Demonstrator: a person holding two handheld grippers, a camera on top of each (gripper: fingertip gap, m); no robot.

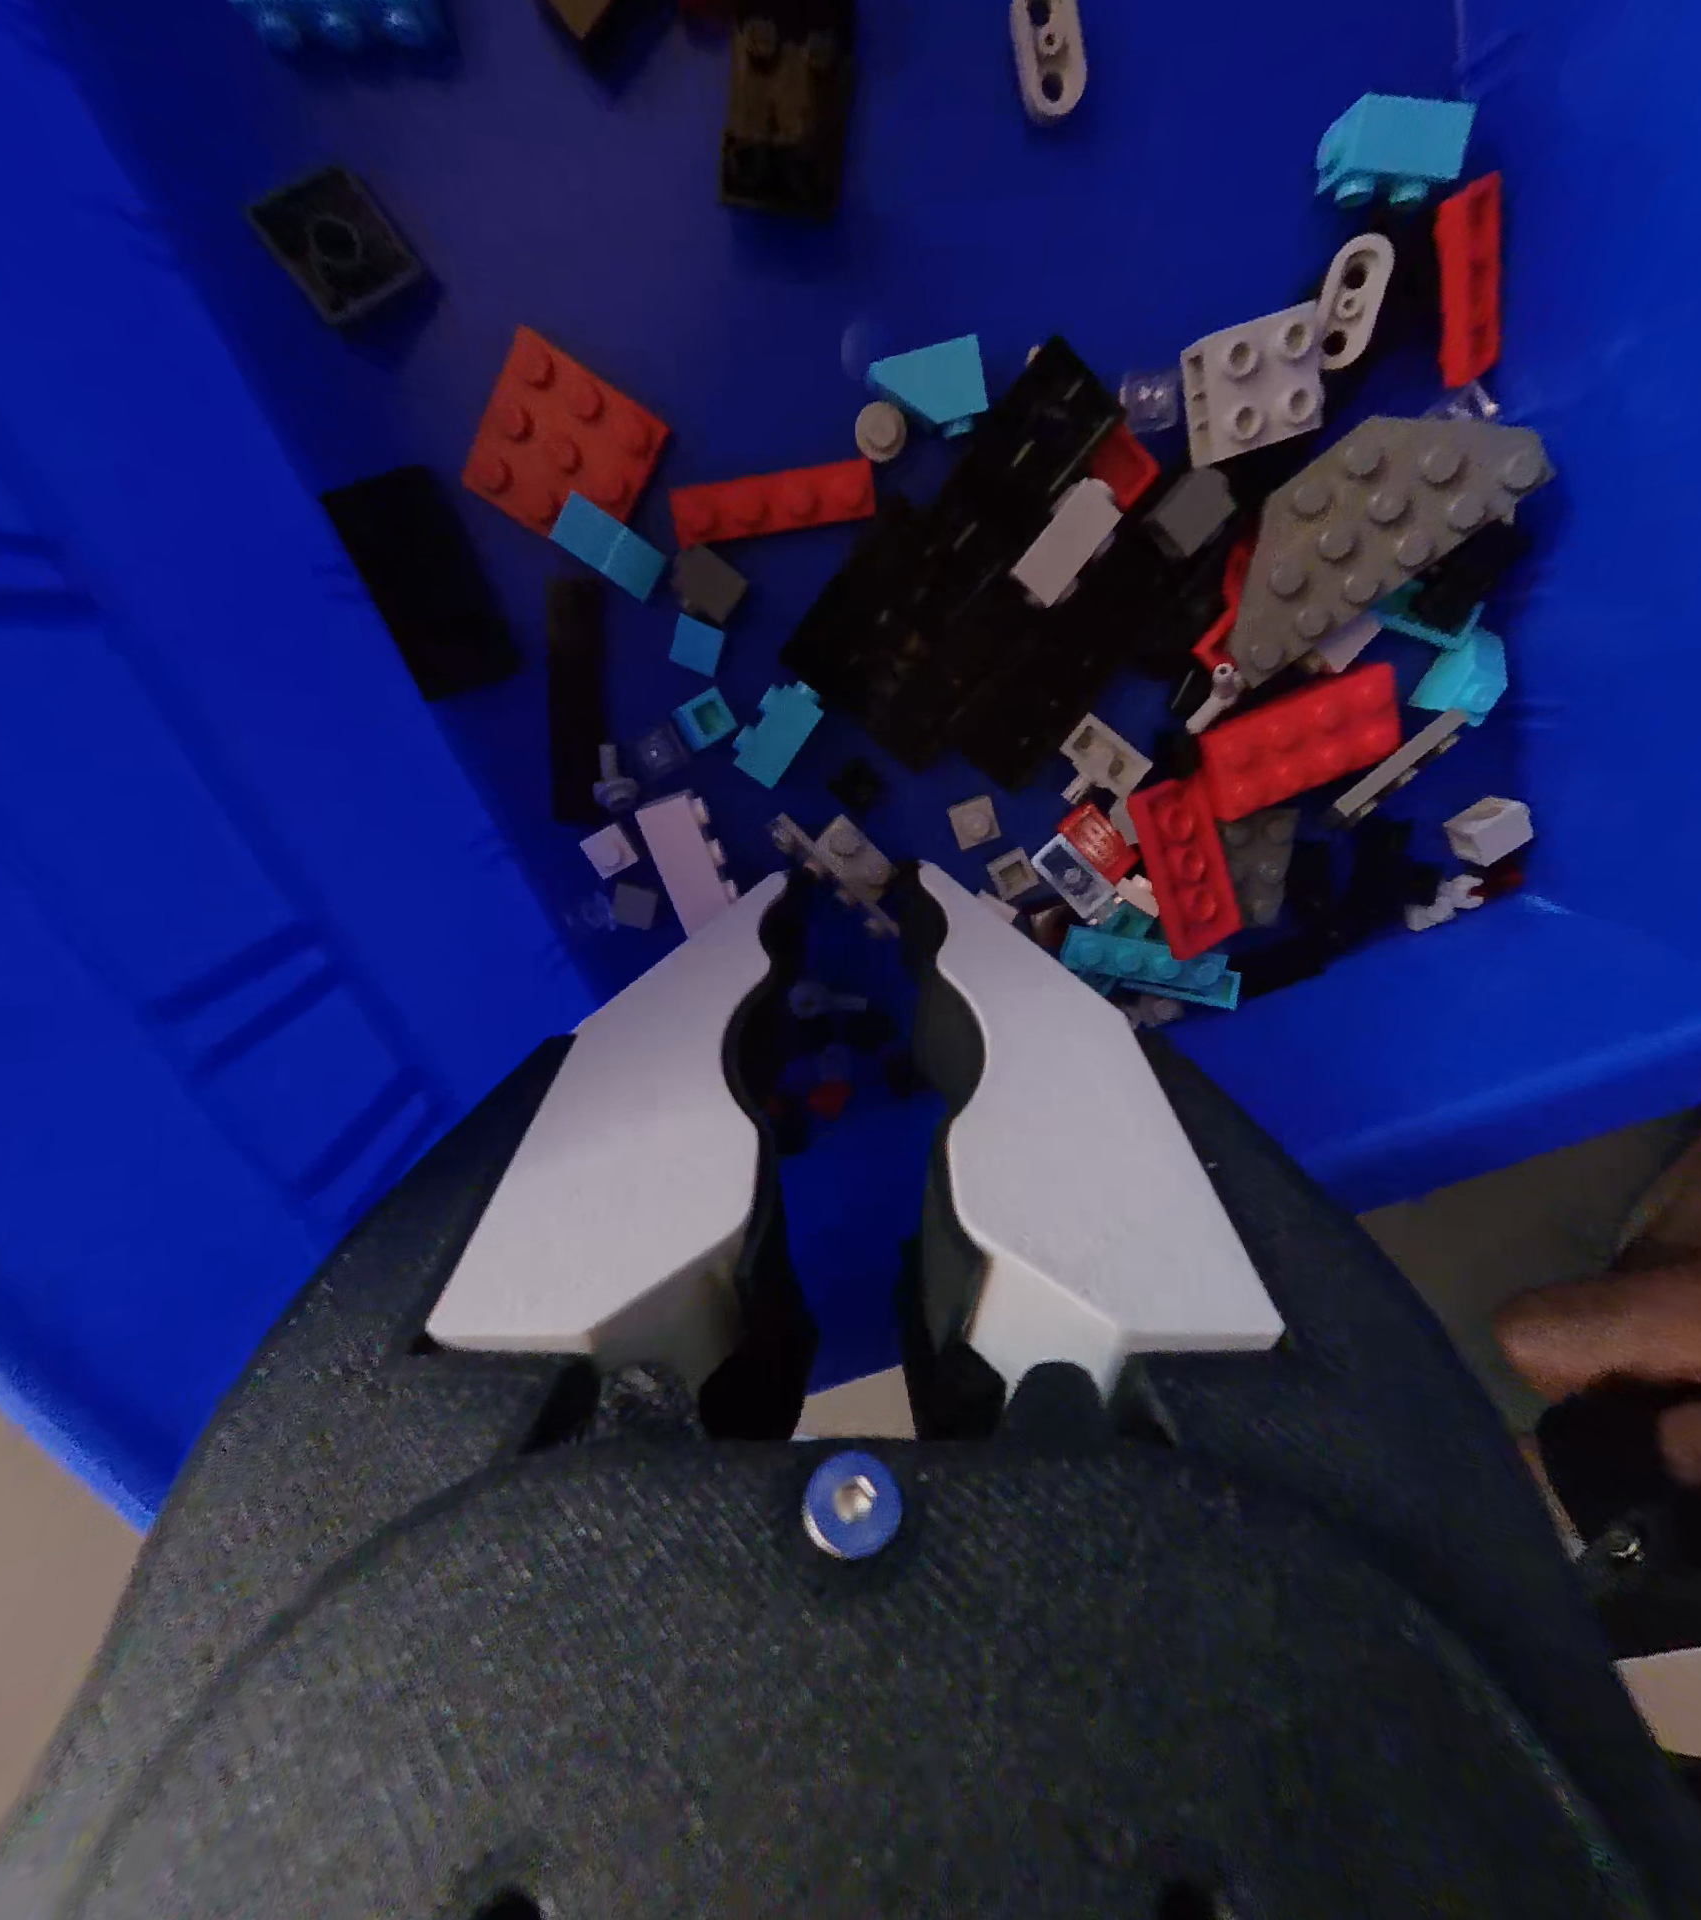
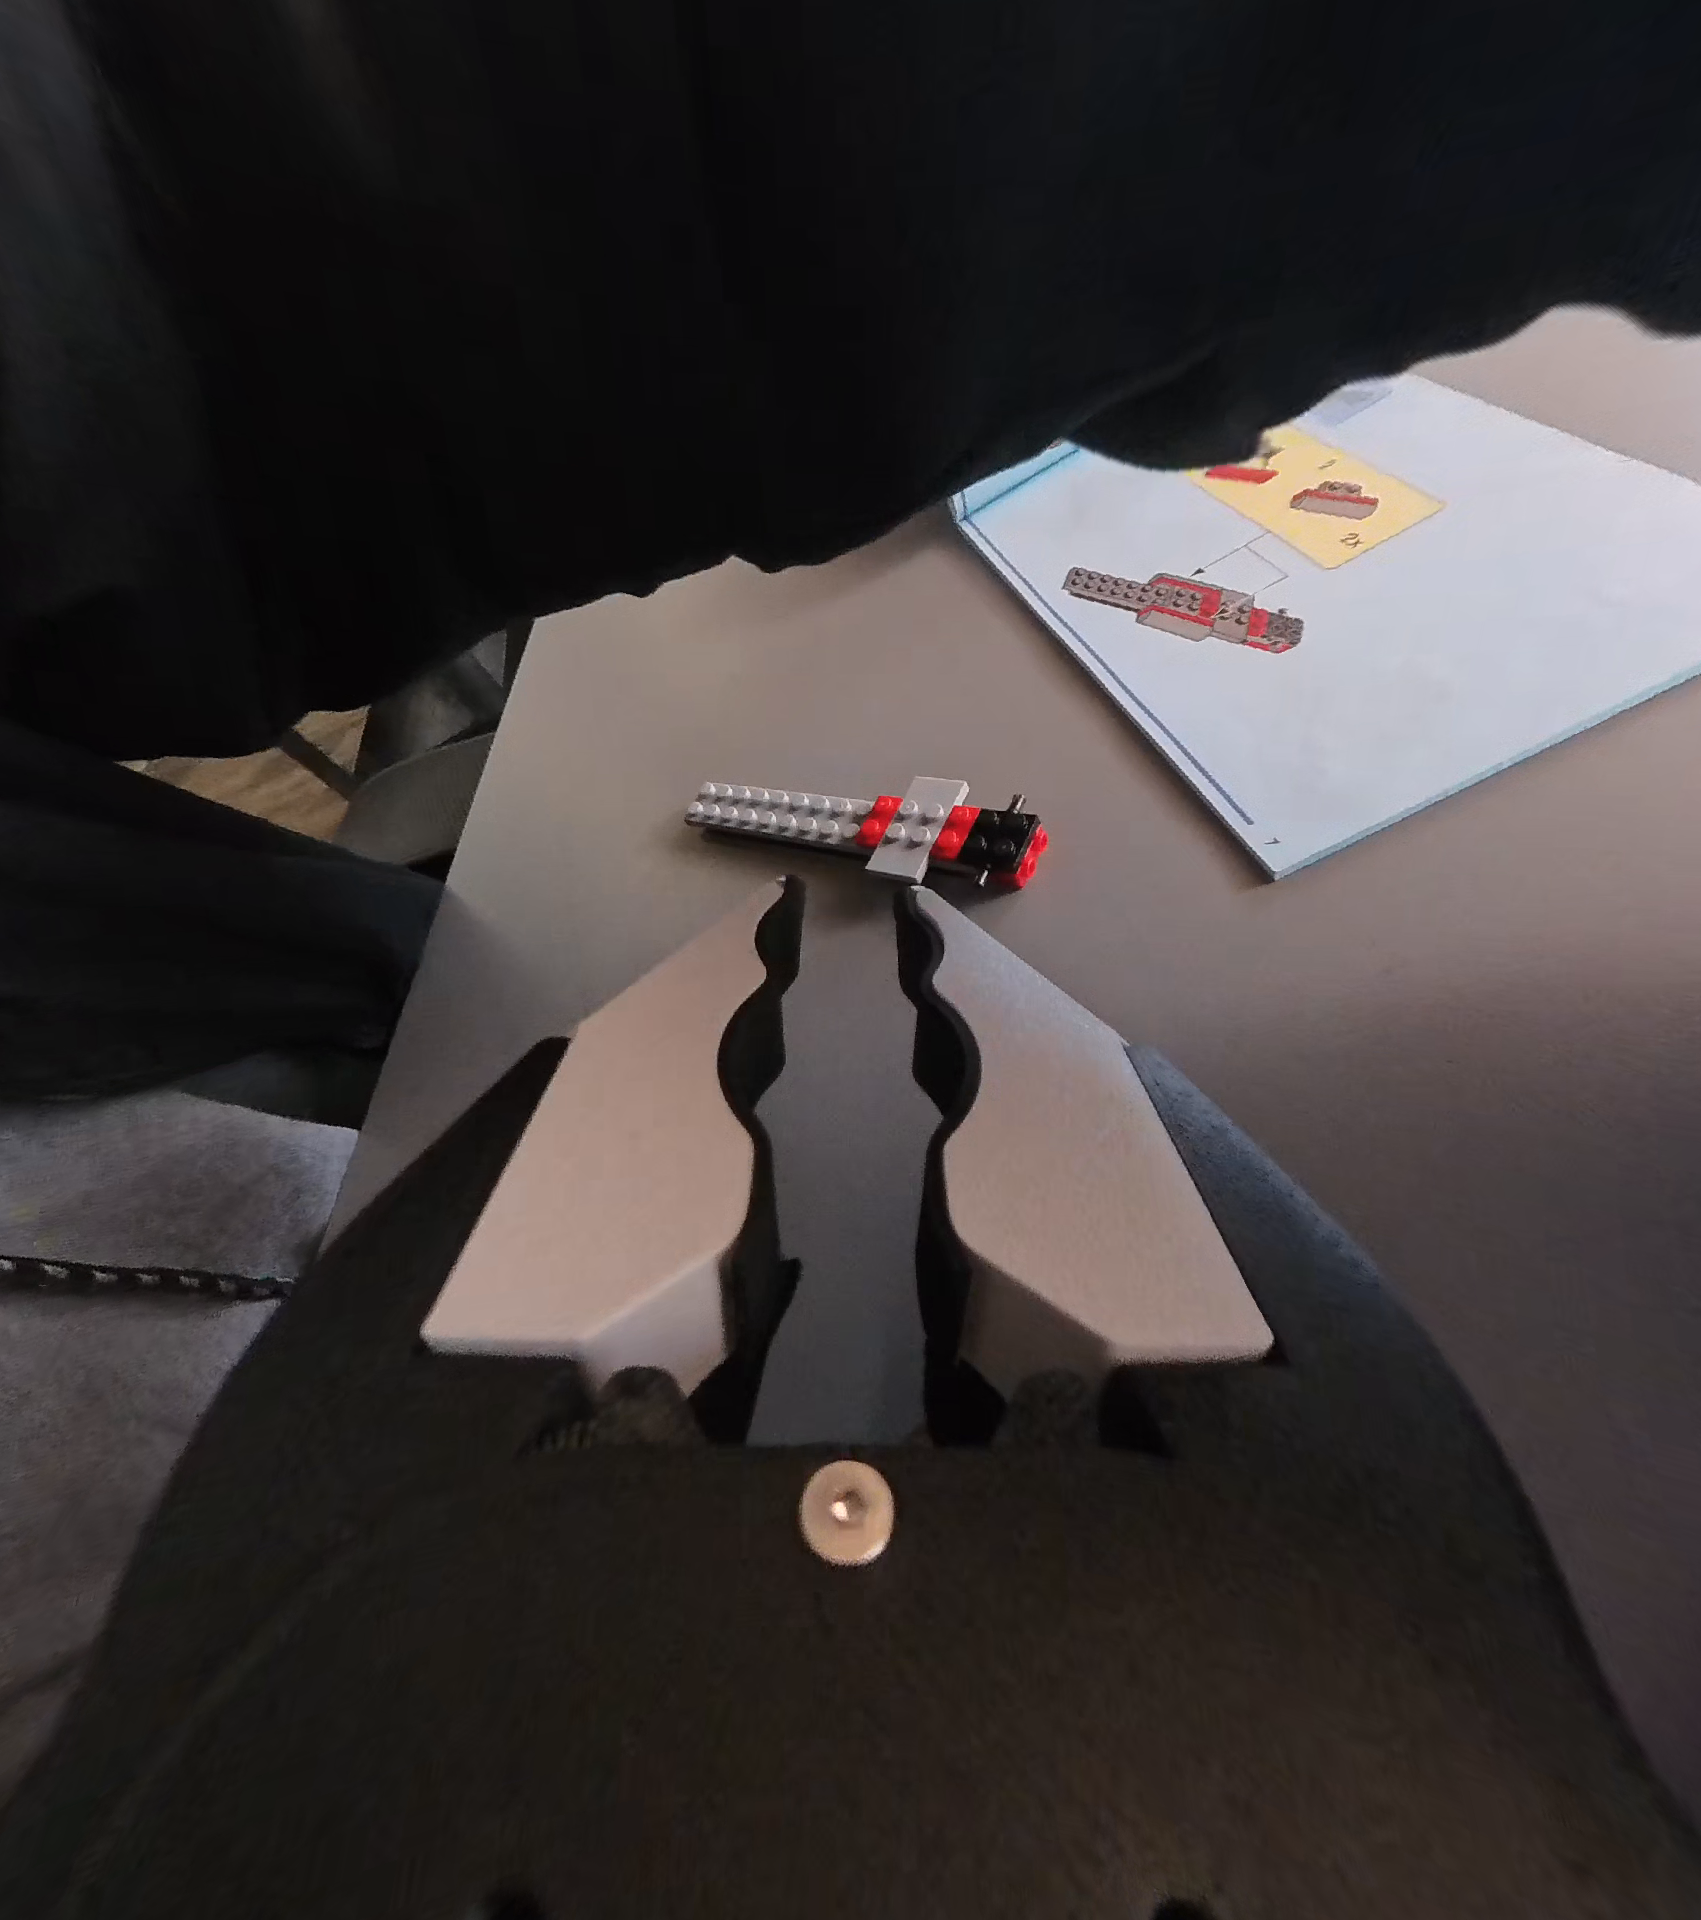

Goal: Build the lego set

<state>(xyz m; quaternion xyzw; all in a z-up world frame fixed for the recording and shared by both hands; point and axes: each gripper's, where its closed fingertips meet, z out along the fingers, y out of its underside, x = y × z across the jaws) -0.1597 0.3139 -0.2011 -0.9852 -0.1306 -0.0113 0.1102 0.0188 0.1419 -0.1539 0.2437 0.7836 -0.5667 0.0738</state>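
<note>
Jaws of both grippers stand partly open and empty: left gripper (image 1: 851,883) over the blue bin (image 1: 202,727) of loose bricks (image 1: 1293,738), right gripper (image 2: 848,888) just short of the part-built model (image 2: 867,826) on the grey table (image 2: 1345,1091) beside the instruction booklet (image 2: 1448,665). Light, rigid and slick, the model probably grips best across its long edges.

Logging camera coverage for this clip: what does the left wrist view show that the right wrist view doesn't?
Left wrist view only: a blue bin of loose bricks, such as a red plate and a grey wing plate. Right wrist view only: the part-built model on the grey table and the instruction booklet. Shared: each shows its own hand-held gripper, left and right, open and empty.
</note>
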